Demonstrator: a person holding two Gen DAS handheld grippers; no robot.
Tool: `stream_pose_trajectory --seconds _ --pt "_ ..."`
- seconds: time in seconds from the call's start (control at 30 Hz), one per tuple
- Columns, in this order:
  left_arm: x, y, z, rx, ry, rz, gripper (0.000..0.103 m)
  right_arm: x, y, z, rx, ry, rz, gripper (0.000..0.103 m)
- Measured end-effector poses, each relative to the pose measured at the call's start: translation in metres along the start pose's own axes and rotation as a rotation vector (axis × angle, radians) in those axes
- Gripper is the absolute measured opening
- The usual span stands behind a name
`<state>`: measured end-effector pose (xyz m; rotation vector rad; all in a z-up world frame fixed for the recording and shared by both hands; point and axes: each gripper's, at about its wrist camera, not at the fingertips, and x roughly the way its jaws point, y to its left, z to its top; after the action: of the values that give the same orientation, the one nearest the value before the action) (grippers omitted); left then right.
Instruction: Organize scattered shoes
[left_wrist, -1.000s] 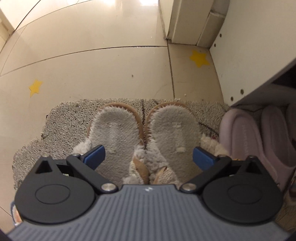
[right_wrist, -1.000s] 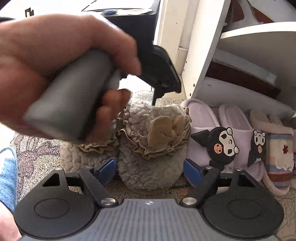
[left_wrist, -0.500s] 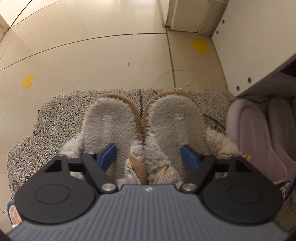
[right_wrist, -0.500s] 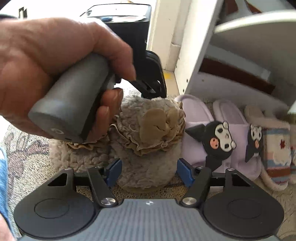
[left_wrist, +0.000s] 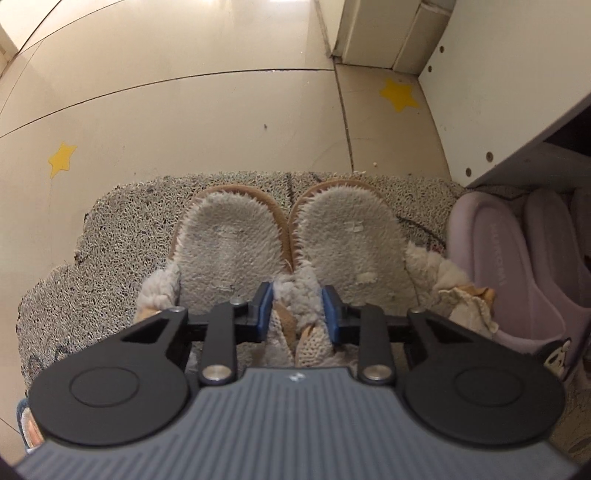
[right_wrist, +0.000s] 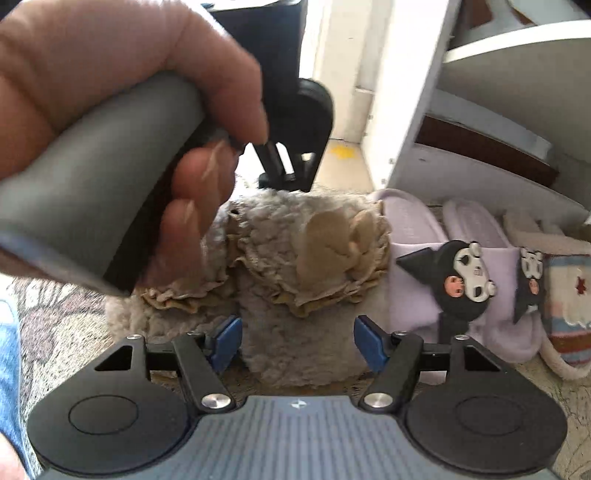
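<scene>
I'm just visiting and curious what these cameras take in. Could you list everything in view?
Fluffy slippers: two, grey-beige with tan trim, side by side on the mat.
Lilac slippers: two, black cartoon charms, beside the fluffy pair.
Striped slipper: one seen, cream with stripes, far right.
Mat: one, grey, under the shoes.
Star stickers: two, yellow, on the beige floor.
Shelf unit: one, white, behind the lilac pair.
Left gripper: black, blue pads, jaws just closed, pinching the fluffy pair's inner edges together.
Right gripper: open around one fluffy slipper's toe.
Hand: one, gripping the left gripper's handle.
</scene>
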<state>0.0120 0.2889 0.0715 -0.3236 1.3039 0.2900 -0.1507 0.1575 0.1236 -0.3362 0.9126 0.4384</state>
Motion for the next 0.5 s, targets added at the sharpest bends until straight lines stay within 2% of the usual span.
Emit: stream_pose_trajectory --seconds 0.03,0.1,0.13,0.2,0.27,0.37,0.5 --pt "0.000 -0.001 -0.001 0.014 0.001 -0.002 0.039 0.000 0.001 -0.001 -0.002 0.005 0.006 0.076" --pt "-0.001 -0.001 -0.001 0.003 0.019 0.002 0.057 0.000 0.004 -0.003 -0.010 0.013 0.015 0.079" --pt "-0.001 0.000 -0.001 -0.009 0.028 0.003 0.058 0.000 0.005 -0.004 -0.017 0.016 0.017 0.080" --pt "0.000 0.003 -0.002 -0.031 0.044 0.003 0.070 0.001 0.007 -0.006 -0.025 0.020 0.019 0.081" --pt "0.003 0.002 -0.005 -0.042 0.065 0.005 0.076 0.002 0.008 -0.007 -0.026 0.028 0.023 0.082" --pt "0.003 -0.007 -0.011 -0.001 0.053 0.010 0.075 0.003 0.008 -0.007 -0.024 0.025 0.017 0.084" --pt "0.005 -0.012 -0.013 0.017 0.052 -0.002 0.064 0.003 0.008 -0.008 -0.019 0.024 0.014 0.085"
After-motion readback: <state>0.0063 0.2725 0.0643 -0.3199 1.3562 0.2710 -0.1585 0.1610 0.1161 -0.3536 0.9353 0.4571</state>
